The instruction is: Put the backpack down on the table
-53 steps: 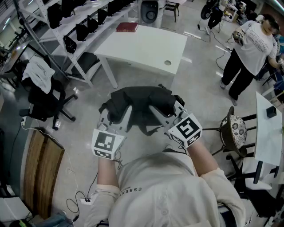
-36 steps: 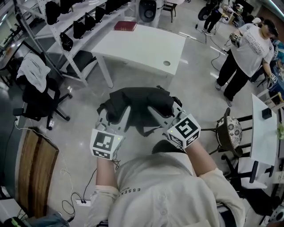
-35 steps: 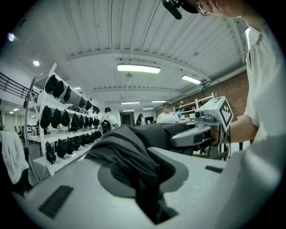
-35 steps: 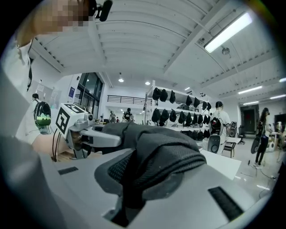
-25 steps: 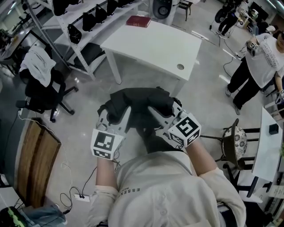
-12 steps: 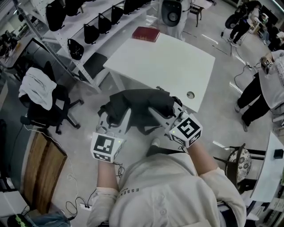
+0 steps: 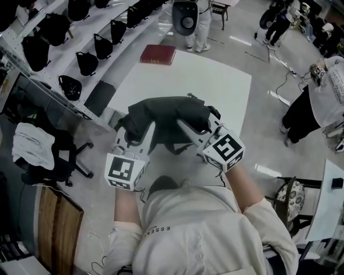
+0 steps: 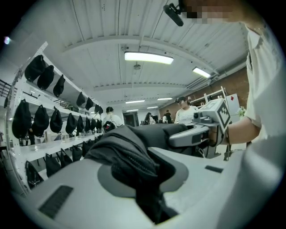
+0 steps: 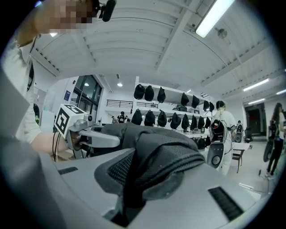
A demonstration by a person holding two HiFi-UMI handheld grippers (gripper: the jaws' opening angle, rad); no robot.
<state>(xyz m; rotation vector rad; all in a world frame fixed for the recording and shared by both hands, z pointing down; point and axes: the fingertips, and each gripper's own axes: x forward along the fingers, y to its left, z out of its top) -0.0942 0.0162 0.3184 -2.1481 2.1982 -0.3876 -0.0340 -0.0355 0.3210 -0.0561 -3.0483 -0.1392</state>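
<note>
The black backpack (image 7: 167,119) hangs in the air between both grippers, over the near edge of the white table (image 7: 215,88). My left gripper (image 7: 135,131) is shut on the bag's left side, with dark zippered fabric (image 8: 129,156) pinched between its jaws. On the bag's right side my right gripper (image 7: 196,122) is shut on a mesh padded part (image 9: 165,156). Each gripper view shows the other gripper across the bag: the right gripper (image 8: 196,134) and the left gripper (image 9: 89,134). The bag's underside is hidden.
A red book (image 7: 157,54) lies at the table's far left corner. Shelves with several black bags (image 7: 80,48) run along the left. An office chair with a white cloth (image 7: 35,145) stands at lower left. A person (image 7: 322,91) stands at right, with a white machine (image 7: 185,16) beyond the table.
The table has come nearer in the head view, from well ahead to under the held backpack. Both grippers keep the same grip on the bag.
</note>
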